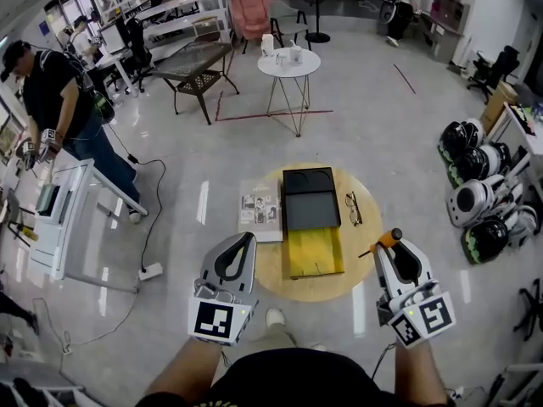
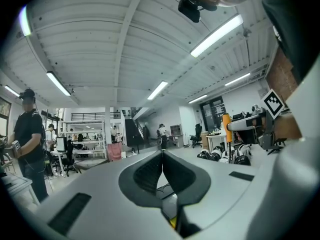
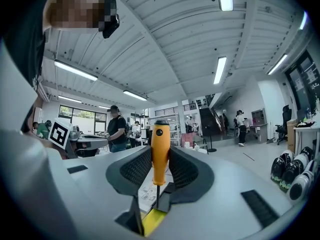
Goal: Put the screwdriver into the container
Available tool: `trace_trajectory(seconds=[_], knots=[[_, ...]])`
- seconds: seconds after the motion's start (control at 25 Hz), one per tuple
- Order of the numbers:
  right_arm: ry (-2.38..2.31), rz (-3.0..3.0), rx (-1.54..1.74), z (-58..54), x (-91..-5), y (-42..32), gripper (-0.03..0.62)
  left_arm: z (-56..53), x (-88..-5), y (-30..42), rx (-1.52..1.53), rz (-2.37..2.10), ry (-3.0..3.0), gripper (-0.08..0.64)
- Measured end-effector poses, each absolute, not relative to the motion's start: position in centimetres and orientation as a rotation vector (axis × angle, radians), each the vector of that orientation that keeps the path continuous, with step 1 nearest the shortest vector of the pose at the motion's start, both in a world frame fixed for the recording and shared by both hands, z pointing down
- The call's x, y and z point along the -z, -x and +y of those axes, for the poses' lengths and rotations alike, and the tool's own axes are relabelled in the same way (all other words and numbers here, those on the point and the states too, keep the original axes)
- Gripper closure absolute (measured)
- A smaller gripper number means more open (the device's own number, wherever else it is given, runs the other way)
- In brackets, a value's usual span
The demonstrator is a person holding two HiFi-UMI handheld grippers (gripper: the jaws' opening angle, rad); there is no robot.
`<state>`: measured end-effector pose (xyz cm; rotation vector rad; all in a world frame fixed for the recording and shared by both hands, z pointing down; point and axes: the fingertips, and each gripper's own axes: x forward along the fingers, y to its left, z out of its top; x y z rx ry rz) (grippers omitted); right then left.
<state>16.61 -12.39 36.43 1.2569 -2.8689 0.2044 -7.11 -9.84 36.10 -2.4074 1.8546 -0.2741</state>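
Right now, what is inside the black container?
The black container looks empty from the head view; what lies under it is covered. The screwdriver sits clamped in the right gripper.

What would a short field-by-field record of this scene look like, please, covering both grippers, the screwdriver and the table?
left gripper: fingers together, nothing between them
right gripper: fingers closed on the screwdriver's handle
screwdriver: orange handle, thin shaft; held off the table's near right edge
round table: wooden, carries everything listed below
black container: centre of the table, looks empty
yellow panel: directly in front of the black container
glasses: right of the black container
booklet: left of the black container
task state: screwdriver not yet in the container
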Motion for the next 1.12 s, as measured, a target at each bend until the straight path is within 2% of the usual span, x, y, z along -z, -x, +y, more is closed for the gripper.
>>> trace_trajectory(seconds=[1.12], knots=[[-1.362, -2.800, -0.206, -18.6, -36.1, -12.6, 0.471, -18.7, -35.9, 10.7, 0.230, 1.743, 2.497, 0.543]])
